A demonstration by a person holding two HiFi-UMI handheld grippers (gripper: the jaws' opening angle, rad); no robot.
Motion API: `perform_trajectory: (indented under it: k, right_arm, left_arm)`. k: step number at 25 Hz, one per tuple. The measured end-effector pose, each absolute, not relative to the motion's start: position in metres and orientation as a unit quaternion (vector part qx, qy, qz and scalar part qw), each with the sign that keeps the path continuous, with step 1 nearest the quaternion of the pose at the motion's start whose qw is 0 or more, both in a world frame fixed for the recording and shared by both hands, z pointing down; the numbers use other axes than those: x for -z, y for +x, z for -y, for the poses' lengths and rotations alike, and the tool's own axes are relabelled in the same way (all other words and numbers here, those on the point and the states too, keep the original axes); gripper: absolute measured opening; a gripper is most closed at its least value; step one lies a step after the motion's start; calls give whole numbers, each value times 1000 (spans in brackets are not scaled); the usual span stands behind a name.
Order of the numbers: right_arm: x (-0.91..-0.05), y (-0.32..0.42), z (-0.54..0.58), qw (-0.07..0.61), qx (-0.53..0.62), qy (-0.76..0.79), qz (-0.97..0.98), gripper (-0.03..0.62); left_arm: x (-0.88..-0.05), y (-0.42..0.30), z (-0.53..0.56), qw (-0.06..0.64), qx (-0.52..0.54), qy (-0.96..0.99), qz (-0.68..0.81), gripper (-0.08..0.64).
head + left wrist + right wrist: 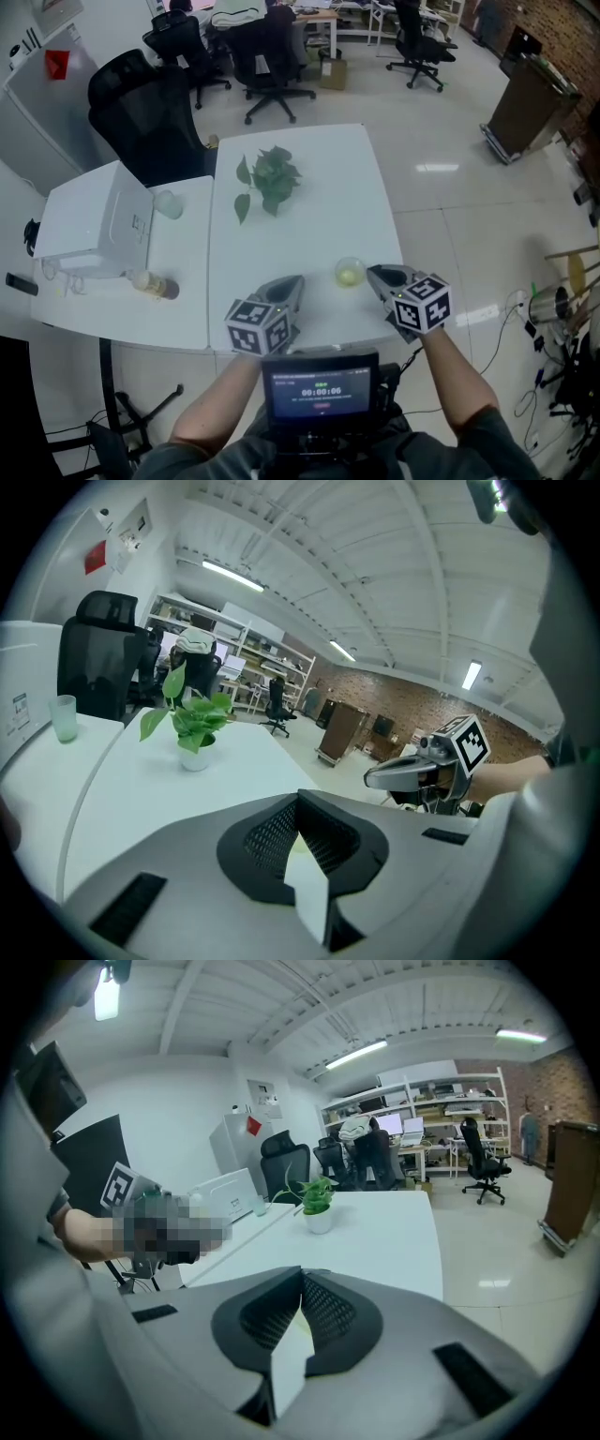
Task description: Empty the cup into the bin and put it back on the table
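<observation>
A clear cup [349, 273] with something yellowish in its bottom stands upright near the front edge of the white table [300, 234]. My left gripper [298, 280] rests low over the table, a short way left of the cup, jaws together and empty. Just right of the cup is my right gripper [371, 272], also shut and holding nothing. In the left gripper view my own jaws [298, 832] meet in a closed V, and the right gripper [377, 777] shows beyond them. The right gripper view shows its jaws [298, 1321] pressed together. No bin is in view.
A potted plant [268, 177] stands mid-table. The adjoining left table carries a white box [94, 223], a small pale cup [169, 203] and a bottle lying on its side [156, 285]. A black office chair [141, 112] stands behind. A small screen [320, 385] sits at my chest.
</observation>
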State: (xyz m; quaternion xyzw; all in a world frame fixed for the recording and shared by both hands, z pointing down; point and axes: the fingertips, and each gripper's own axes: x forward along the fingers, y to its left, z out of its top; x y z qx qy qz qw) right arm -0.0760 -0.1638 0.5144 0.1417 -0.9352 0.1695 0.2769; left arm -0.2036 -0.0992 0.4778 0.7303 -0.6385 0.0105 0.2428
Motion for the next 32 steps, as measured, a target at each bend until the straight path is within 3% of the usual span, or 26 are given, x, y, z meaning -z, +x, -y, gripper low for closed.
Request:
perform_trajectory:
  k: [2, 4, 11, 13, 19, 22, 24, 27, 32]
  right_arm:
    - [-523, -77, 165, 284, -175, 138, 932, 6]
    - [-536, -78, 164, 294, -184, 129, 929, 99]
    - [-559, -74, 172, 282, -185, 139, 931, 163]
    - [-567, -73, 171, 281, -192, 131, 931, 234]
    - [-600, -69, 162, 309, -190, 107, 926, 352]
    - [-613, -71, 161, 309, -187, 105, 927, 356]
    - [-620, -76, 162, 305, -187, 101, 928, 416]
    - [-631, -83, 164, 296, -191, 98, 931, 416]
    - [-639, -95, 165, 272, -177, 98, 941, 416]
  left_arm:
    - [-494, -204, 101, 256, -27, 726, 637, 0]
    - [-512, -205, 101, 274, -34, 720, 636, 0]
    - [-546, -204, 101, 307, -46, 707, 636, 0]
    - [-552, -205, 100, 306, -51, 704, 639, 0]
    - [-571, -201, 96, 314, -69, 701, 637, 0]
    - [-574, -203, 93, 315, -63, 693, 645, 0]
    - [-574, -206, 95, 313, -55, 687, 654, 0]
    - [-580, -206, 98, 312, -59, 687, 653, 58]
    - [-587, -206, 101, 284, -57, 690, 664, 60]
